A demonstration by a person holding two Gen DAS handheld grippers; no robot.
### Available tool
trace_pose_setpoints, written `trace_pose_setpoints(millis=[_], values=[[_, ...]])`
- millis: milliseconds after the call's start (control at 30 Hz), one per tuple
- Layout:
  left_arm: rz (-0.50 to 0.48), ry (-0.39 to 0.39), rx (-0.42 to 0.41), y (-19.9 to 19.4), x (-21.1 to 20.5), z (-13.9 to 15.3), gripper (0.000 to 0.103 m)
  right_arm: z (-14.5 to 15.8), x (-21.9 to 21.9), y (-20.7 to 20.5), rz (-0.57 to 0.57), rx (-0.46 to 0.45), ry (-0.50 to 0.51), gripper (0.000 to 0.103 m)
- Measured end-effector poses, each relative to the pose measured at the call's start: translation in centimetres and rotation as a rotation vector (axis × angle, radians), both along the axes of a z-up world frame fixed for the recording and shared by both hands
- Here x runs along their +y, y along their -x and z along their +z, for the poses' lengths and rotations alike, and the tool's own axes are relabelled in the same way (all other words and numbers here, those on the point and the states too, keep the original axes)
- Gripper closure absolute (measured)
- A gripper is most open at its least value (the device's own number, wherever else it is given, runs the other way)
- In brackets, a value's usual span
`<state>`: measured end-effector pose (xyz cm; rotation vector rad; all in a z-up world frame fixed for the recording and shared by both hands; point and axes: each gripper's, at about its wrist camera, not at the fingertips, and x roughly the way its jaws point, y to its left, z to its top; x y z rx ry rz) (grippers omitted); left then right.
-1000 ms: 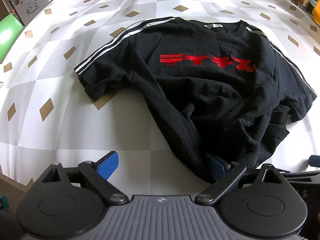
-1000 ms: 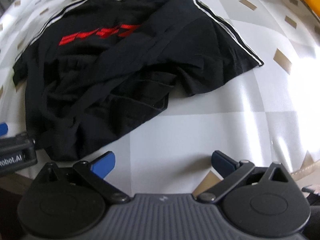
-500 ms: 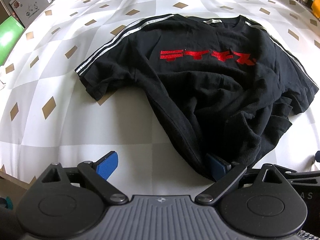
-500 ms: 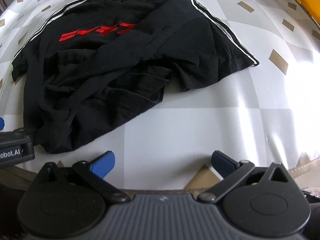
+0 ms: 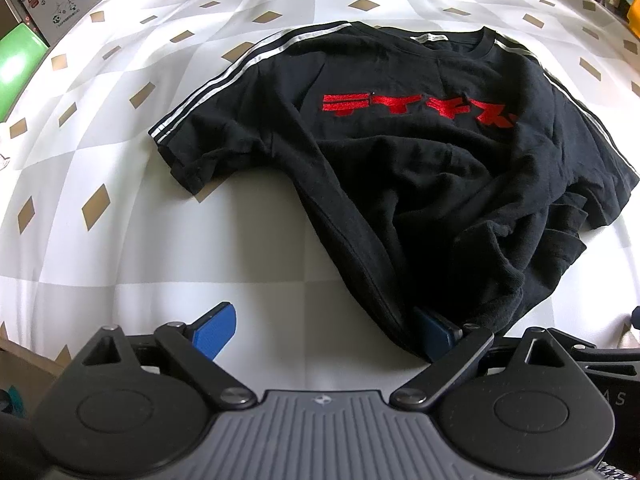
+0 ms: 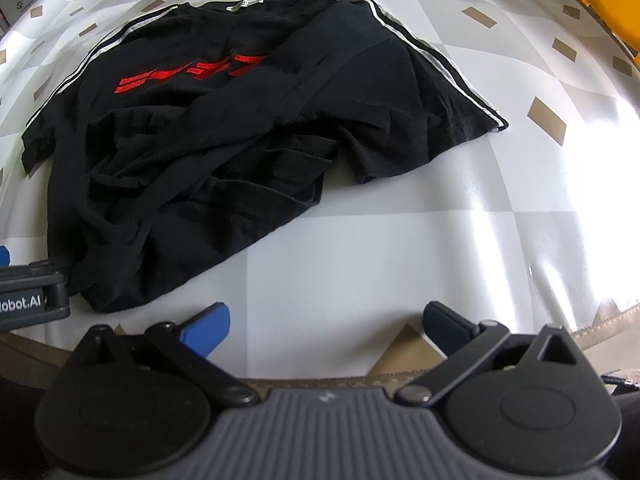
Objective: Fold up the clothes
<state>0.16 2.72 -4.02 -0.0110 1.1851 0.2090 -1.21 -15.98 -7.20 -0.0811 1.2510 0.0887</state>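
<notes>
Black T-shirt (image 5: 420, 168) with red chest lettering and silver shoulder stripes lies rumpled on the white, gold-diamond-patterned cloth (image 5: 120, 200). Left gripper (image 5: 324, 332) is spread wide, its right finger at the hem. Right gripper (image 6: 324, 326) gapes apart, beside the shirt.

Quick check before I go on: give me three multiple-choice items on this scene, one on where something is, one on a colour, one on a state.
1. Where is the shirt's bunched hem?
A. at the near edge, by the left gripper
B. at the far edge
C. hanging off the bed

2. What colour is the lettering on the chest?
A. white
B. red
C. yellow

3. How does the right gripper stand?
A. shut on a sleeve
B. shut on the collar
C. open over the bedspread

Answers: 1 A, the rumpled hem lies against the left gripper's right finger. 2 B, red shows on black cloth. 3 C, its jaws are apart with nothing between.
</notes>
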Motion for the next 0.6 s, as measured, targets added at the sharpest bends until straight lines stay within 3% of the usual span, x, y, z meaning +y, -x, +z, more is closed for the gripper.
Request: trace_pose_setpoints(millis=[600], values=[[-0.014,-0.027,-0.012,0.18,-0.37,0.17,0.008,0.10,0.01,0.09,0.031,0.029,0.009,0.000]])
